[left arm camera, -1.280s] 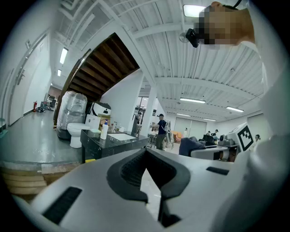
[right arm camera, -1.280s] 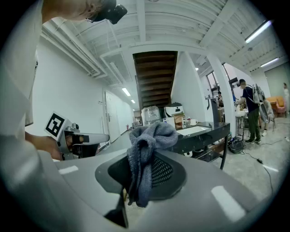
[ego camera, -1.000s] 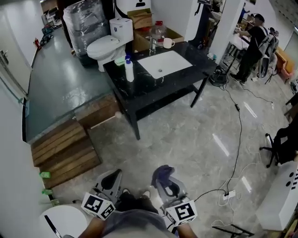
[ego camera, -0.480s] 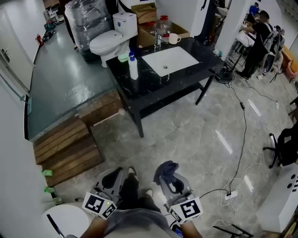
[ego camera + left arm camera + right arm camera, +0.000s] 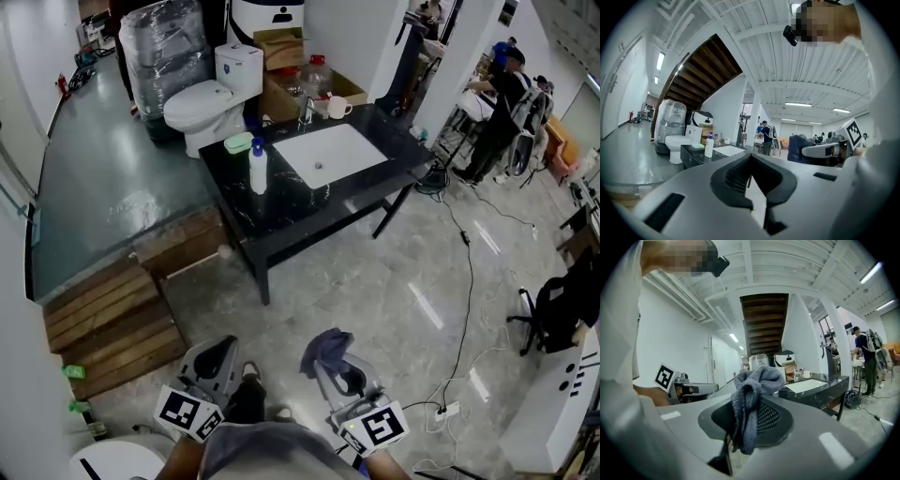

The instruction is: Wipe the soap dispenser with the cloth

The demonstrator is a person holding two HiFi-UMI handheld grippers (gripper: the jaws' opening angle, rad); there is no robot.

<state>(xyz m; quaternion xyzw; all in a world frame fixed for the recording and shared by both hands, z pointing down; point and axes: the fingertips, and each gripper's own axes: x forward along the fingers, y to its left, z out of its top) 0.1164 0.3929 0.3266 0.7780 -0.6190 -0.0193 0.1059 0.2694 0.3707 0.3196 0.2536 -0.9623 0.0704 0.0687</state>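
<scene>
The soap dispenser, a white bottle with a blue pump, stands upright on the left part of a black counter, beside a white sink. It is small and far off in the left gripper view. A grey-blue cloth sticks up from my right gripper, whose jaws are shut on it. In the right gripper view, the cloth hangs bunched between the jaws of the right gripper. My left gripper is shut and holds nothing. Both grippers are low and close to my body, well short of the counter.
A white toilet and a wrapped bundle stand behind the counter, and a cup is by the tap. Wooden steps lie to the left. Cables run over the floor on the right. A person stands at the far right.
The counter and dispenser have come nearer in the head view as I walk toward them. Both grippers stay low in front of me, and the cloth is still in the right one.
</scene>
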